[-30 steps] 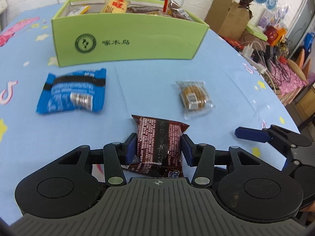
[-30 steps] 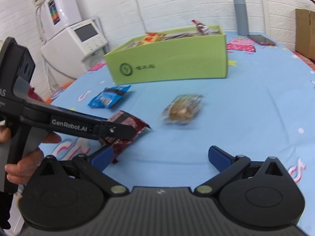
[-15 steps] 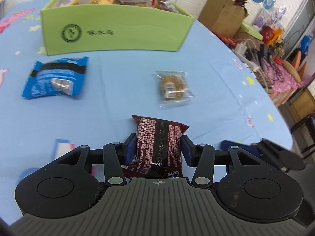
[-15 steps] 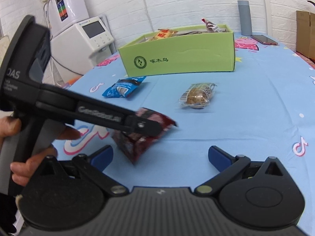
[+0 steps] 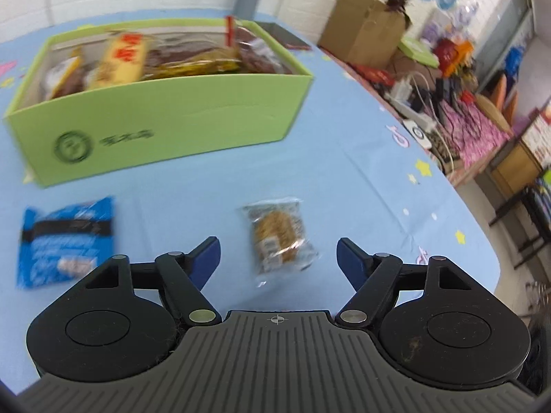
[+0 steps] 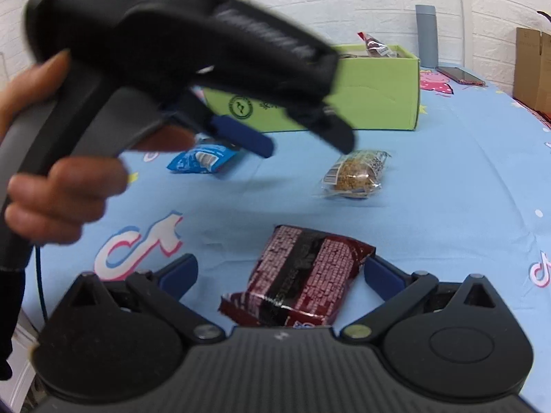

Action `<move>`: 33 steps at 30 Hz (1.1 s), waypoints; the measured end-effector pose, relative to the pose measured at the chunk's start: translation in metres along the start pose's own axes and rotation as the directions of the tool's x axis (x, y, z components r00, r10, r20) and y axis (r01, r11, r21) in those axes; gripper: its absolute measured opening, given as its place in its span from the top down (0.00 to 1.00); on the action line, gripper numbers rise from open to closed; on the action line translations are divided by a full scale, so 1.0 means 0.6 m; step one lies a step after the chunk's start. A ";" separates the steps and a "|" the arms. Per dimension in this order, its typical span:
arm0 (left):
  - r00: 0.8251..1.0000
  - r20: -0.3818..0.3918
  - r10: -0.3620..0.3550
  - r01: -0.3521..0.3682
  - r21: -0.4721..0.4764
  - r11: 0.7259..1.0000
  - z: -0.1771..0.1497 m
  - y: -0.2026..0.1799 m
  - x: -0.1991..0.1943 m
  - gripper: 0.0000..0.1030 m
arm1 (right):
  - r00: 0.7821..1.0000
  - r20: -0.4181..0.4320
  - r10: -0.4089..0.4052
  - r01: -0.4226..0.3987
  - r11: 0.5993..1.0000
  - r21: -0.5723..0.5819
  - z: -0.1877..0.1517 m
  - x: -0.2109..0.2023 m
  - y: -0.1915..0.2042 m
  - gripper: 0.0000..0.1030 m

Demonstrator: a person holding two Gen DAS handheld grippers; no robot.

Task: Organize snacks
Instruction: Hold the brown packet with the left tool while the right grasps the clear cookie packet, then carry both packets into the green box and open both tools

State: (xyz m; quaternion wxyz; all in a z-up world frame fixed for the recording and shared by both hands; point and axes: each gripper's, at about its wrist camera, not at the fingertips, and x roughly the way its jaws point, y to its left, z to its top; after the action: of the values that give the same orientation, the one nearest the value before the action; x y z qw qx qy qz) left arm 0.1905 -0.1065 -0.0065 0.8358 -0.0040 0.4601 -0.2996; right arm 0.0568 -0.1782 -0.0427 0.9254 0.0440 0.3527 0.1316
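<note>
Red pack (image 6: 303, 275) is flat on the tabletop (image 6: 447, 213), sitting right between the spread jaws of the right gripper (image 6: 280, 272). Its far right corner is touching or almost touching the right pad; there's a clear gap on the left side. Long axis runs roughly along the gripper's pointing line, tilted a bit to the right at the far end. Near end sits close to the gripper body. Nothing pinched yet.

Left gripper (image 5: 277, 258) has just been opening its jaws; they stand spread and empty, nothing between the pads. Below and ahead of it on the tabletop is the clear-wrapped cookie (image 5: 279, 237), lying between the jaw lines but not touched. Blue pack (image 5: 65, 241) is off to its left.

Green box (image 5: 165, 127) stands further back, already holding several snacks.

Judgement: right hand is the nearer one for the red pack. Closing across its short width should grab it, though the tilt could make it twist in the pads. Box is well apart from the pack, so a carry follows.
</note>
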 end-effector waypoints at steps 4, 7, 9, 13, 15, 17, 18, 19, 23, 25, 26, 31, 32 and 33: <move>0.994 -0.065 0.086 -0.081 0.085 0.993 0.020 -0.026 0.057 0.43 | 0.999 0.005 -0.052 0.052 0.996 -0.067 -0.003 0.007 0.013 0.01; 0.991 -0.070 0.116 -0.104 0.157 0.982 0.000 -0.026 0.070 0.71 | 0.995 0.026 -0.094 0.097 0.983 -0.159 -0.019 -0.004 0.016 0.25; 0.993 -0.059 0.098 -0.089 0.135 0.987 -0.009 -0.013 0.058 0.81 | 0.994 0.038 -0.098 0.103 0.983 -0.149 -0.021 -0.019 0.003 0.45; 0.995 -0.052 0.080 -0.078 0.038 0.996 -0.020 0.032 0.031 0.82 | 0.998 0.018 -0.064 0.065 0.995 -0.071 -0.012 -0.040 -0.044 0.52; 0.994 -0.047 0.095 -0.094 0.021 0.995 -0.031 0.047 0.015 0.82 | 0.998 0.023 -0.065 0.066 0.997 -0.049 -0.009 -0.047 -0.058 0.52; 0.995 -0.038 0.092 -0.092 0.000 0.996 -0.040 0.059 -0.004 0.82 | 0.998 0.042 -0.050 0.051 0.998 -0.026 -0.007 -0.061 -0.062 0.52; 0.996 -0.031 0.085 -0.085 -0.006 0.996 -0.042 0.063 -0.013 0.82 | 0.998 0.054 -0.033 0.034 0.999 -0.015 -0.003 -0.067 -0.065 0.52; 0.997 -0.022 0.075 -0.076 -0.013 0.997 -0.040 0.065 -0.022 0.82 | 0.997 0.070 -0.017 0.018 1.000 -0.009 0.005 -0.071 -0.067 0.52; 0.999 0.045 0.018 -0.017 -0.029 0.999 -0.006 0.078 -0.070 0.82 | 0.991 0.134 -0.009 0.015 0.999 -0.042 0.062 -0.074 -0.073 0.52; 0.995 0.101 0.027 -0.025 -0.025 0.999 0.023 0.083 -0.094 0.82 | 0.985 0.169 -0.028 0.043 0.996 -0.081 0.103 -0.070 -0.079 0.52; 0.991 0.129 0.039 -0.036 -0.021 0.999 0.042 0.085 -0.104 0.82 | 0.982 0.186 -0.036 0.054 0.994 -0.094 0.131 -0.063 -0.083 0.52; 0.979 0.196 0.061 -0.054 -0.042 0.998 0.144 0.111 -0.100 0.82 | 0.972 0.228 -0.048 0.076 0.991 -0.114 0.251 0.000 -0.099 0.52; 0.979 0.197 0.060 -0.052 -0.048 0.997 0.163 0.118 -0.090 0.82 | 0.973 0.225 -0.046 0.073 0.991 -0.112 0.275 0.023 -0.106 0.52; 0.979 0.193 0.063 -0.052 -0.057 0.997 0.182 0.124 -0.078 0.82 | 0.974 0.220 -0.045 0.071 0.991 -0.110 0.295 0.045 -0.109 0.52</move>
State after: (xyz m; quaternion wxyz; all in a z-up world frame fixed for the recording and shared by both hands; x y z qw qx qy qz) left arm 0.2931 -0.0514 0.0712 0.8847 -0.0417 0.3837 -0.2614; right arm 0.2076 -0.2314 0.0608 0.9628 -0.0066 0.2423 0.1193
